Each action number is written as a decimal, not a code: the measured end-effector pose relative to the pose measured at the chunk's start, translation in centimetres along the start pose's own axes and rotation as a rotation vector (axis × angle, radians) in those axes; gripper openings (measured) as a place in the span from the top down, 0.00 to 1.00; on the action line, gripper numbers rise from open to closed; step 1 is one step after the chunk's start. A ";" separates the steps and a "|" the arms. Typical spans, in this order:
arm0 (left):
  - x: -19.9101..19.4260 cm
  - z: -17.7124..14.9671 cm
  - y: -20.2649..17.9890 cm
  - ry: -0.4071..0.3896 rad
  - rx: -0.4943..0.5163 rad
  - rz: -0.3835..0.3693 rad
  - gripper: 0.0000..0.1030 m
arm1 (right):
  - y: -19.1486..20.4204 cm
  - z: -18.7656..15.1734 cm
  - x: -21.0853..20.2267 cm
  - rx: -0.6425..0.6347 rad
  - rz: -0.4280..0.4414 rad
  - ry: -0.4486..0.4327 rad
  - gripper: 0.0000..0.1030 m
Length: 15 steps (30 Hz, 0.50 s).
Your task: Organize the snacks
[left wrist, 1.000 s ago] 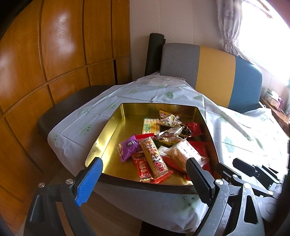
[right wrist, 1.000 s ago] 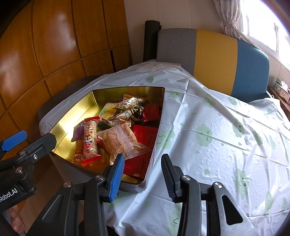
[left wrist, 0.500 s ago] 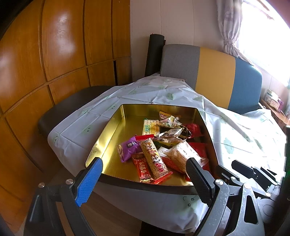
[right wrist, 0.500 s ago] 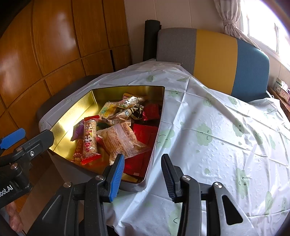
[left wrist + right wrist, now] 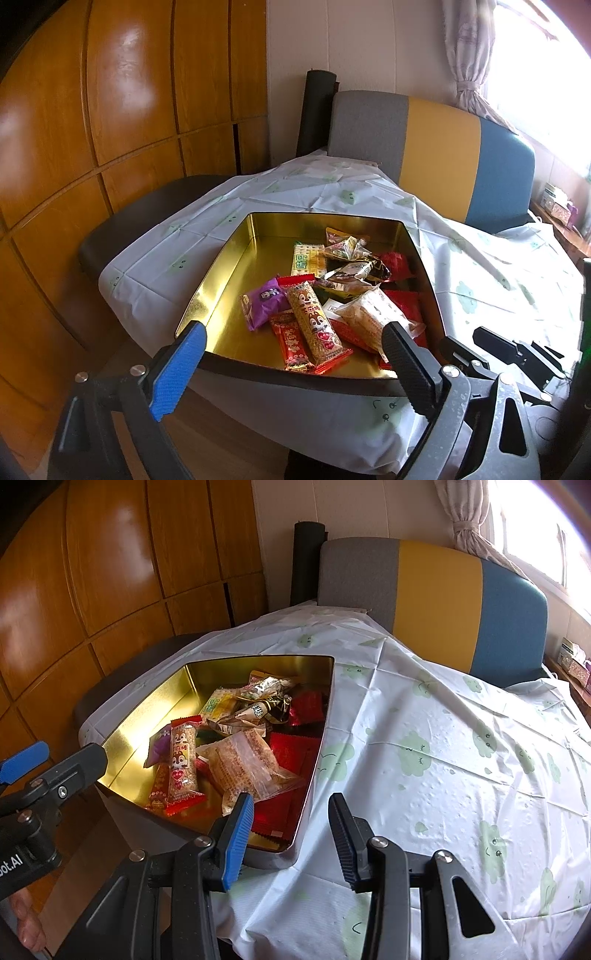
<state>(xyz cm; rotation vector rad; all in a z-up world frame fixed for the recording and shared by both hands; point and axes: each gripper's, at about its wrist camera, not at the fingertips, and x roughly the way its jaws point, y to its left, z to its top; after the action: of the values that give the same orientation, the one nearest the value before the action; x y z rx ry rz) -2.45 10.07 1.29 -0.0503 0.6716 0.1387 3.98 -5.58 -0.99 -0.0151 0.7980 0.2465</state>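
Both grippers hang empty by the tin

Left gripper (image 5: 291,363) jaws wide, right gripper (image 5: 290,834) jaws narrower, nothing held; barely any drift this past second. Snacks (image 5: 332,295) heaped mid-frame inside the gold tin (image 5: 221,273) on the counter (image 5: 443,746).

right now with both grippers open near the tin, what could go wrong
The gold tin sits at the table's near corner on a loose tablecloth; nudging or snagging it could slide the tin off. The snacks overlap, so the left hand-held gripper reaching for the chipmunk bar may pinch the red packet too.
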 end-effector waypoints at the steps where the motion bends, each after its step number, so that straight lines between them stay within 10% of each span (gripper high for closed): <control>1: 0.0 0.0 0.0 0.001 0.003 0.000 0.06 | 0.0 0.0 0.0 -0.001 0.000 0.001 0.59; 15: 0.3 -0.1 0.2 -0.014 -0.014 0.005 0.06 | -0.9 0.0 -0.1 0.021 -0.008 -0.003 0.59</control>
<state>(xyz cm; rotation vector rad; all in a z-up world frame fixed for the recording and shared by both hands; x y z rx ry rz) -2.32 10.28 1.07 -0.0608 0.6566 0.1487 4.12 -6.44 -1.03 0.0020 0.7972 0.2304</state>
